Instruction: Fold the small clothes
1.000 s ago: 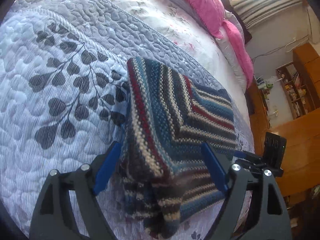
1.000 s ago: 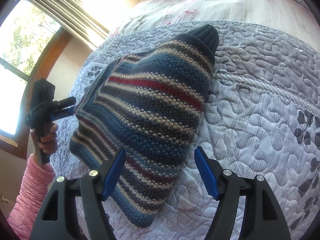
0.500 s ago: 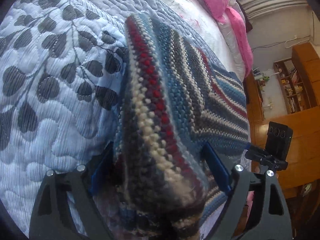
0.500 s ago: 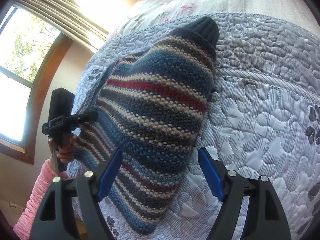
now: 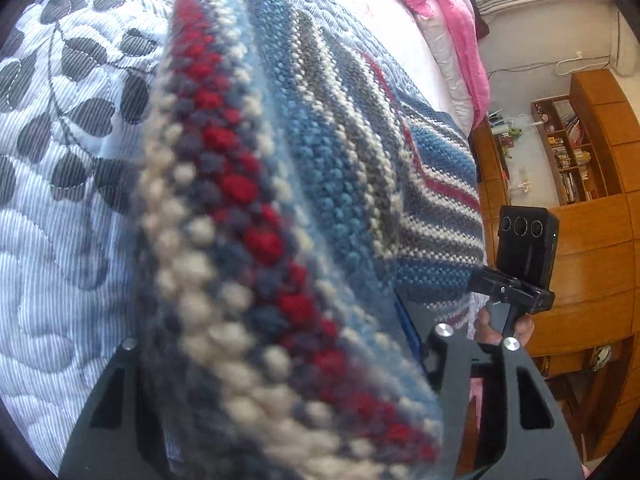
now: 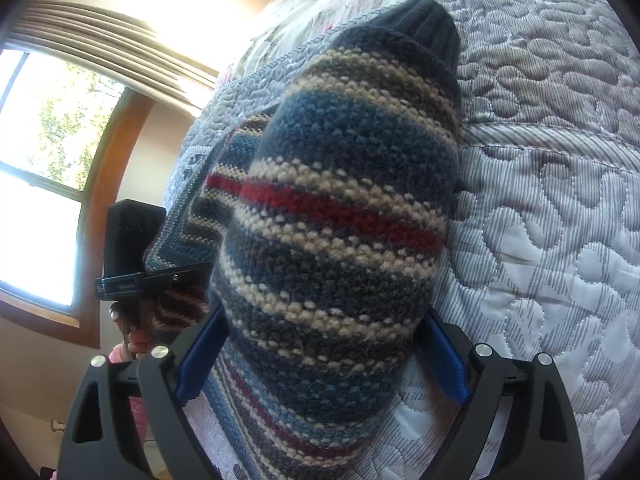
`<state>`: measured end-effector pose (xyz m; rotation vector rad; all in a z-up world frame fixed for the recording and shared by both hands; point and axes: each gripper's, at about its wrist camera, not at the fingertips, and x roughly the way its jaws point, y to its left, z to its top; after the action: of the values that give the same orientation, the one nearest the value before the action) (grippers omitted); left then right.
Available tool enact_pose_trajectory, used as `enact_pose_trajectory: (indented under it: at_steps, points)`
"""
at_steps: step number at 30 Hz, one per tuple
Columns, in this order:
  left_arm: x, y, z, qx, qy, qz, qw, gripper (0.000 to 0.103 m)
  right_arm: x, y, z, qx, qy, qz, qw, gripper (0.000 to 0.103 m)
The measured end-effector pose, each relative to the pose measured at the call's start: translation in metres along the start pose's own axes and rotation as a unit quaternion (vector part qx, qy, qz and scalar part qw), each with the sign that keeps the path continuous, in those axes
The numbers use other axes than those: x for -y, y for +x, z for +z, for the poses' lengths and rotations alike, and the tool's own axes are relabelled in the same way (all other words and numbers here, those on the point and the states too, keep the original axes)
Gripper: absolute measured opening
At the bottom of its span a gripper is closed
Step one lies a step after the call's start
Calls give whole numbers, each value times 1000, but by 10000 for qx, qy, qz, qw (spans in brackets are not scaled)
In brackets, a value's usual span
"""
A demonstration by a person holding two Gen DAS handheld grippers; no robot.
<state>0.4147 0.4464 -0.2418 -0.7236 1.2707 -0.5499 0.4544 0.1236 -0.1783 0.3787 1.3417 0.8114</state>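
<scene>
Left wrist view: striped knit sweater [image 5: 288, 216] now fills the frame, pushed deep between the fingers.
Versus a second ago both grippers have closed in on the folded bundle lying on the quilted bedspread [image 5: 52, 128]. Left gripper [image 5: 280, 344]: fingers spread, knit bulging between and over them, pads mostly hidden, no pinch visible. Right gripper [image 6: 320, 364]: blue pads [image 6: 444, 364] spread on either side of the bundle's near end, apparently touching it, not clamped. Dark ribbed cuff [image 6: 420, 24] sits at the far end, away from the fingers. My read: both are lined up to grab for the next fold; grip not made yet.
</scene>
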Motion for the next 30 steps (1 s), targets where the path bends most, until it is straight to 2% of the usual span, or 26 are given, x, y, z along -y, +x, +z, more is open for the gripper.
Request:
enact_pose_trajectory:
  at_steps: [1,5,8,10,18,26,30]
  points:
    - [2,0,-2,23,-2,-22,10000,53,-1,2,1,22,42,29,10000,88]
    - [12,-1,-7,194,127,70,9997,48,-4,-7,-5,163,-28,167,9997,60]
    - [22,-7,-12,394,272,194,9987,47,-6,-20,-12,210,-113,230,9994,52]
    - [34,-10,-15,488,444,224,9976,46,-11,-28,-16,245,-212,214,9992,51]
    - [99,1,-37,456,694,-200,9963,45,-21,-94,-47,460,-527,105,9975,49]
    - [172,45,-81,191,943,-523,9940,45,-6,-173,-108,569,-540,-176,9968,49]
    - [206,69,-107,102,1130,-500,9923,45,10,-205,-144,608,-429,-232,9970,49]
